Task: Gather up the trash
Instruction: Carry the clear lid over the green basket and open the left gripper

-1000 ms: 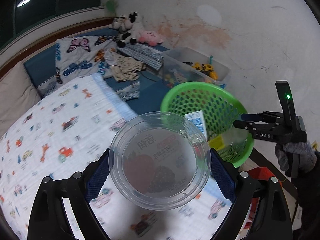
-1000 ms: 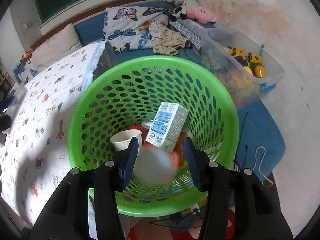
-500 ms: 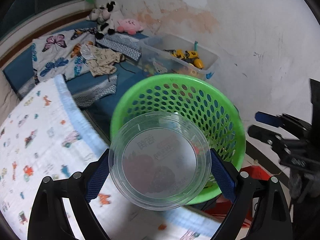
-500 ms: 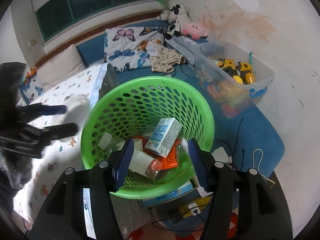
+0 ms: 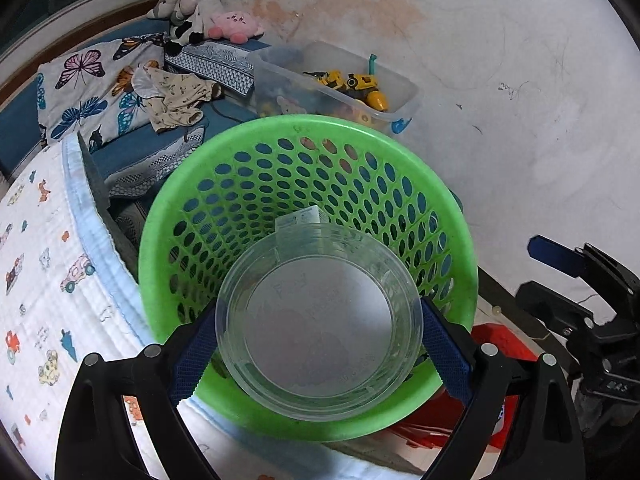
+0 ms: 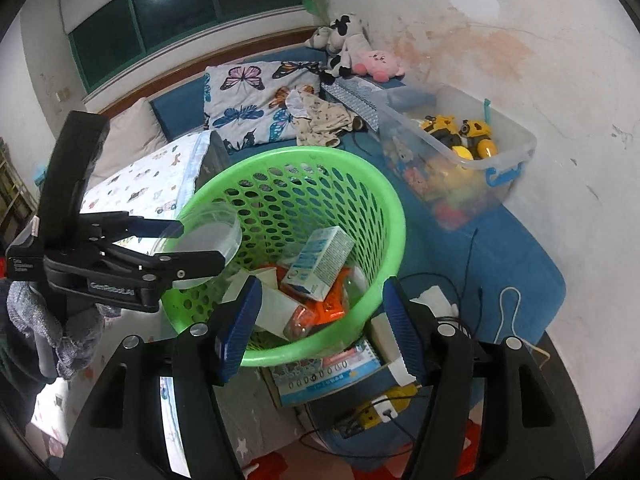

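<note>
My left gripper (image 5: 319, 344) is shut on a clear round plastic container (image 5: 319, 322) and holds it over the near rim of the green basket (image 5: 360, 136). The right wrist view shows that same left gripper (image 6: 176, 240) with the container (image 6: 208, 228) above the basket's left rim (image 6: 344, 160). The basket holds a milk carton (image 6: 320, 260), a paper cup (image 6: 276, 304) and orange wrappers (image 6: 332, 304). My right gripper (image 6: 320, 320) is open and empty, pulled back from the basket's near side; in the left wrist view it (image 5: 560, 276) shows at right.
A clear toy bin (image 6: 460, 148) stands right of the basket against the wall (image 5: 500, 60). A bed with a printed blanket (image 5: 40, 280) lies left. A box and cables (image 6: 332, 372) sit on the floor below the basket.
My left gripper has carried the container from over the bed to over the basket. My right gripper has let a cup drop into the basket, drawn back and opened wider.
</note>
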`<action>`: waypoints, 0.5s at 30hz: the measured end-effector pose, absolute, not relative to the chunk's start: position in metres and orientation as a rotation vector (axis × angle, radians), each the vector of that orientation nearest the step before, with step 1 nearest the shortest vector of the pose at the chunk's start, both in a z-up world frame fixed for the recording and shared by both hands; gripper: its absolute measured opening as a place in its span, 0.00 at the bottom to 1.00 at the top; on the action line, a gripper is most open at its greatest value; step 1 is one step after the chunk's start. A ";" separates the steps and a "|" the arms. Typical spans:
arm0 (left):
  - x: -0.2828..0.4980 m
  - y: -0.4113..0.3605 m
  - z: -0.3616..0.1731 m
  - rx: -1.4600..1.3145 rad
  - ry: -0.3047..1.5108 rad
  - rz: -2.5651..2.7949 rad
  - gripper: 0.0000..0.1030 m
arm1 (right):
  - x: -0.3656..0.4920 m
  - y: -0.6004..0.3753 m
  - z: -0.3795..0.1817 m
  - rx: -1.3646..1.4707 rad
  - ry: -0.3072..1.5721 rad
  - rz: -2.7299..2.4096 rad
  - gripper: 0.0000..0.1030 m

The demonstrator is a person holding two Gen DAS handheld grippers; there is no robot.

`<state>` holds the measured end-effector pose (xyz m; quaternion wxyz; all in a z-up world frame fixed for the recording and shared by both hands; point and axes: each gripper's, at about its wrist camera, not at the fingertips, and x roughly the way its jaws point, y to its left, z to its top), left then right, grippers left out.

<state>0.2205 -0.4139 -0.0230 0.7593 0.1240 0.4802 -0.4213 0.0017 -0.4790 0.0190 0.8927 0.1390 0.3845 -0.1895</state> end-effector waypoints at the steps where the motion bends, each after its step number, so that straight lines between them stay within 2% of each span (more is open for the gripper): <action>1: 0.220 -0.416 -0.024 0.265 1.053 -0.923 0.88 | -0.001 -0.479 0.019 0.294 0.797 -0.396 0.62; 11: 0.210 -0.424 -0.025 0.239 1.082 -0.956 0.89 | -0.016 -0.479 0.025 0.302 0.777 -0.415 0.62; 13: 0.208 -0.420 -0.021 0.226 1.073 -0.967 0.91 | -0.017 -0.475 0.026 0.298 0.773 -0.414 0.67; 15: 0.206 -0.417 -0.016 0.227 1.058 -0.969 0.91 | -0.019 -0.474 0.027 0.300 0.761 -0.417 0.68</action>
